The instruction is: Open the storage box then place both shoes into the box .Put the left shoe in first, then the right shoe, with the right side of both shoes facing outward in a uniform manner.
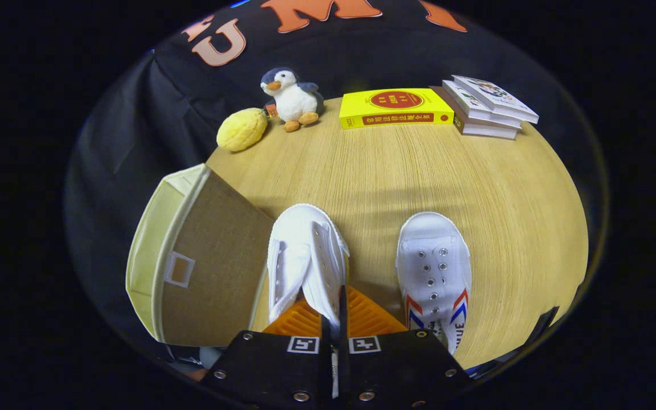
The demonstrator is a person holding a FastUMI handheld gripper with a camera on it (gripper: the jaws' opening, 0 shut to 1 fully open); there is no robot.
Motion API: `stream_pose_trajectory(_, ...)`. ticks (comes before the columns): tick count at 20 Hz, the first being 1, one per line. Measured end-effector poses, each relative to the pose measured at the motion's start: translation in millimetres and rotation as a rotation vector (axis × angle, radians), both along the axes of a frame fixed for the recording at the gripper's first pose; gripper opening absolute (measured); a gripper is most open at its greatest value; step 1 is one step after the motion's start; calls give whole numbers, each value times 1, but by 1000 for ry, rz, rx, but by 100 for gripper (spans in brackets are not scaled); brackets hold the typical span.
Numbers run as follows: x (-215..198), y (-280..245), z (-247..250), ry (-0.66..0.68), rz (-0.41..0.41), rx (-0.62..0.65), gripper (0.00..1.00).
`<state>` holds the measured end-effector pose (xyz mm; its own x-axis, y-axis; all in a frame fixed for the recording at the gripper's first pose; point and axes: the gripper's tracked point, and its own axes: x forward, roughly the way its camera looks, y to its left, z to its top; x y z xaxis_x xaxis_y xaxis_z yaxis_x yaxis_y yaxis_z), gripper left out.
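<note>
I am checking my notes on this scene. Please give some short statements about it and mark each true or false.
1. The hand-held gripper is shut on the left white shoe. True.
2. The storage box lies right of both shoes. False: it is left of them.
3. The penguin toy stands beyond the shoes. True.
4. The yellow book lies on the right shoe. False: it lies far beyond, beside the book stack.

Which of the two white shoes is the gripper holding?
The shoe next to the storage box: the gripper is shut on this plain white shoe. The striped shoe stands free on the table.
</note>
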<state>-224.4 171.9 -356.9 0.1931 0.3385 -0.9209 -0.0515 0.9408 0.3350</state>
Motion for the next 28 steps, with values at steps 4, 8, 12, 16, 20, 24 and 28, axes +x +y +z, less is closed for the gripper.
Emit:
stream_pose_trajectory(4, 27, 14, 54, -56, -31, 43, 5)
stream_pose_trajectory(8, 44, 39, 99, -83, -45, 84, 5)
stream_pose_trajectory(12, 46, 83, 127, -63, -32, 142, 4)
stream_pose_trajectory(16, 37, 132, 131, -11, -12, 168, 5)
stream_pose_trajectory(20, 25, 177, 119, 50, -9, 173, 5)
stream_pose_trajectory(24, 9, 201, 90, 131, -33, 122, 5)
stream_pose_trajectory(28, 1, 210, 60, 205, -79, 34, 5)
